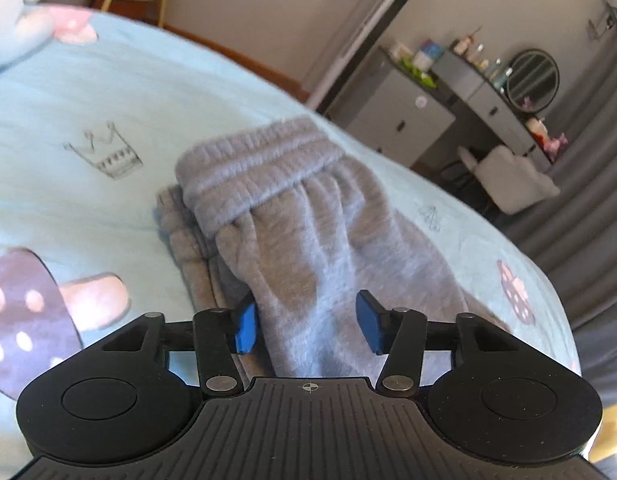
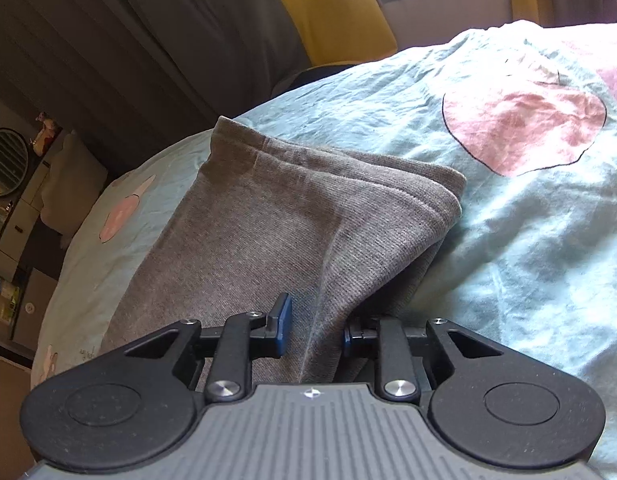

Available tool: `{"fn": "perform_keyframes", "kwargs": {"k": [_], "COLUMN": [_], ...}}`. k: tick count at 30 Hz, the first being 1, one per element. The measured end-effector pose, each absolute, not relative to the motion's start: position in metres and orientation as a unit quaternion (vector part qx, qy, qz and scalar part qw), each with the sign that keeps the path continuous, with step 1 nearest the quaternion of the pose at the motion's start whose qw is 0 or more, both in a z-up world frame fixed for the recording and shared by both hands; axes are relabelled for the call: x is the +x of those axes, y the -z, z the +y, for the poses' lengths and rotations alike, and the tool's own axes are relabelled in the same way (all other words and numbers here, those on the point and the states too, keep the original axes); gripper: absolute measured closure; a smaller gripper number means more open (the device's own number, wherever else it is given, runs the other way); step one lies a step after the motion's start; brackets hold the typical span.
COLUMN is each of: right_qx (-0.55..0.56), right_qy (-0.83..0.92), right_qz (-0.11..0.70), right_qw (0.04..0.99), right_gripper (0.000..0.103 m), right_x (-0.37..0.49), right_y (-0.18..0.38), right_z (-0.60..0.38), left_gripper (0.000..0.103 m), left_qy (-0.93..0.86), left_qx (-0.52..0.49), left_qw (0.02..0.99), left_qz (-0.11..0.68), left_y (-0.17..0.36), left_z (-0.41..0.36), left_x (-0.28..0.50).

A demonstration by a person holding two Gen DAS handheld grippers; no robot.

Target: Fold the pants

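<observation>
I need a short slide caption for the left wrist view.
Left gripper straddling folded grey pants on a light-blue bedsheet.

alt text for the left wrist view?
Grey pants, folded with the elastic waistband on top, lie on a light blue printed bedsheet. The left gripper straddles their near edge, blue fingers apart.

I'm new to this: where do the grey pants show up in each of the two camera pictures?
Left wrist view: the grey pants fill the centre, elastic waistband farthest from the camera, between the left tool's fingers.
Right wrist view: centre-left, hemmed edges at the far end, a ridge of cloth running between the right tool's fingers.
Shared landmark: the round mirror, upper right in the left view, far left in the right.
</observation>
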State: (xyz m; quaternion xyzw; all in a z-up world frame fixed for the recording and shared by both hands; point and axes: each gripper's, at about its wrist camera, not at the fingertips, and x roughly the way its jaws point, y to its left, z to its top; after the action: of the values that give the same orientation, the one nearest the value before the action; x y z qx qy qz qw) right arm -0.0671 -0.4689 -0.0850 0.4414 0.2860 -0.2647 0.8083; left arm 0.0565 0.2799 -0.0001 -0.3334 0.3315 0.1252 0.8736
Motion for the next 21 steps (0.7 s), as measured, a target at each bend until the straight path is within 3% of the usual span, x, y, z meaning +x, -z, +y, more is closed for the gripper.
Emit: {"fn": "perform_keyframes", "kwargs": {"k": [4, 8, 10, 11, 13, 15, 18, 20, 21], "right_qx": [0.452, 0.459, 0.454, 0.438, 0.389, 0.361, 0.313, 0.307, 0.307], "right_qy": [0.259, 0.266, 0.270, 0.273, 0.288, 0.279, 0.289, 0.315, 0.335], "right_qz": [0.279, 0.271, 0.264, 0.263, 0.266, 0.248, 0.254, 0.297, 0.332], "right_qw": [0.807, 0.803, 0.807, 0.815, 0.834, 0.855, 0.868, 0.847, 0.826], "right_gripper": [0.074, 0.074, 0.081, 0.095, 0.098, 0.098, 0.097, 0.085, 0.084], "right_x": [-0.069, -0.071, -0.071, -0.070, -0.067, -0.070, -0.073, -0.070, -0.068], "right_y": [0.084, 0.084, 0.080, 0.076, 0.063, 0.051, 0.046, 0.059, 0.067], "right_z": [-0.472, -0.477, -0.478, -0.477, -0.473, -0.470, -0.467, -0.475, -0.481], "left_gripper": [0.076, 0.082, 0.083, 0.083, 0.083, 0.080, 0.063, 0.054, 0.049], "left_qy": [-0.125, -0.125, -0.127, -0.131, -0.136, -0.135, -0.129, -0.129, -0.131], "left_qx": [-0.340, -0.346, -0.341, -0.335, -0.316, -0.277, -0.232, -0.217, -0.212], "left_qw": [0.867, 0.863, 0.866, 0.868, 0.877, 0.895, 0.914, 0.920, 0.921], "left_qz": [0.342, 0.346, 0.344, 0.343, 0.336, 0.324, 0.306, 0.300, 0.299], "left_y": [0.013, 0.014, 0.010, 0.007, -0.004, -0.018, -0.036, -0.043, -0.045], "left_z": [0.280, 0.284, 0.283, 0.282, 0.275, 0.261, 0.239, 0.227, 0.222], "left_x": [0.051, 0.045, 0.040, 0.040, 0.037, 0.037, 0.036, 0.038, 0.039]}}
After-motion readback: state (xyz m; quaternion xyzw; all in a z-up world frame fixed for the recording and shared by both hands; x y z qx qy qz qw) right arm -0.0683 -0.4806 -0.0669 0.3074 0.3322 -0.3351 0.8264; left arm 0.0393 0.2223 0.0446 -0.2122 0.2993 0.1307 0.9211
